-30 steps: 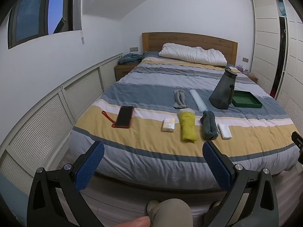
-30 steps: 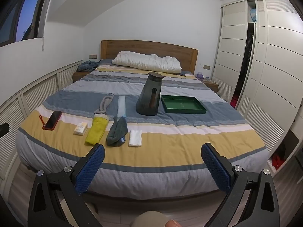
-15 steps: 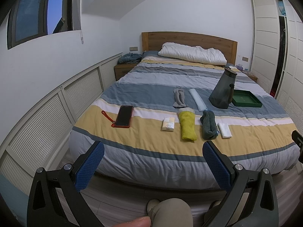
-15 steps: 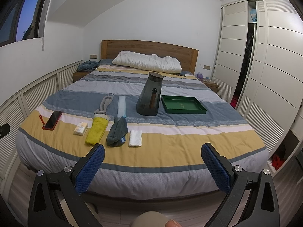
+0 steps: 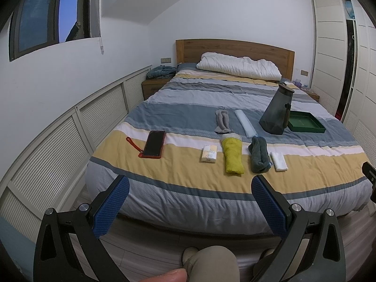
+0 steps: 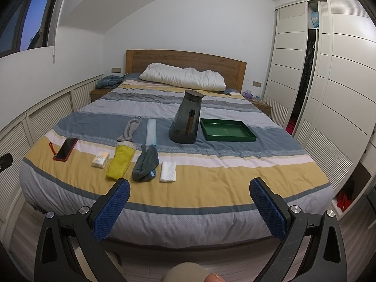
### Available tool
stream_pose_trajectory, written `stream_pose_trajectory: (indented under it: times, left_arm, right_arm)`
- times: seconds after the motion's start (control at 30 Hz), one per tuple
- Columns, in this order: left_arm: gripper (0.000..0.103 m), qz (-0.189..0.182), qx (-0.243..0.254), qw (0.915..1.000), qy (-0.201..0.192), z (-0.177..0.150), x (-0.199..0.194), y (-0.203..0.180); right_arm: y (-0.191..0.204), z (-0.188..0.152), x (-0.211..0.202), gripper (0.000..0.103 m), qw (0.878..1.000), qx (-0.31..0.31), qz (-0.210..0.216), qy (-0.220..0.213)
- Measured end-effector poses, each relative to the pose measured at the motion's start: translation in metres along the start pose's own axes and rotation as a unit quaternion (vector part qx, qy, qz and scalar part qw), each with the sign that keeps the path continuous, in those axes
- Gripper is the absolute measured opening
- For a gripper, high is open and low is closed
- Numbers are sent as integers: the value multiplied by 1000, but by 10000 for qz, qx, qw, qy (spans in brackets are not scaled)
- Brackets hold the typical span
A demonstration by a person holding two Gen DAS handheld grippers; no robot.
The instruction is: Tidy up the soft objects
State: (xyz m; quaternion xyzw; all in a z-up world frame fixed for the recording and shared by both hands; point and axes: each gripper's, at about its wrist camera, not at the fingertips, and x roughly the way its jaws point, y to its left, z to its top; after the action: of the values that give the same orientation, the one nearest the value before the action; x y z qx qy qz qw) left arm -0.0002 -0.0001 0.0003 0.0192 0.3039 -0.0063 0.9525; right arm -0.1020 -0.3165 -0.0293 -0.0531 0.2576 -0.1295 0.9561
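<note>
Soft items lie in a row on the striped bed: a yellow rolled towel, a dark teal rolled cloth, a small white folded cloth, a tissue pack, grey socks and a pale blue roll. A green tray sits at the right beside a dark jug. My left gripper and right gripper hang open and empty short of the bed's foot.
A phone in a red case lies at the bed's left. A white pillow rests by the wooden headboard. Louvred wall panels run along the left, wardrobes along the right. The person's knee shows below.
Both views have barely shifted; the objects on the bed lie as before and both grippers stay open.
</note>
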Motion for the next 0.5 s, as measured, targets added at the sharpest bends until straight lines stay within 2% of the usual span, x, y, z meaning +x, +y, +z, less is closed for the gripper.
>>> stream_pose_trajectory:
  times: [0.5]
  left_arm:
    - [102,10,7,10000,13,-6,0,-4]
  right_arm:
    - [1,0,0,103,10000,-8,1,0]
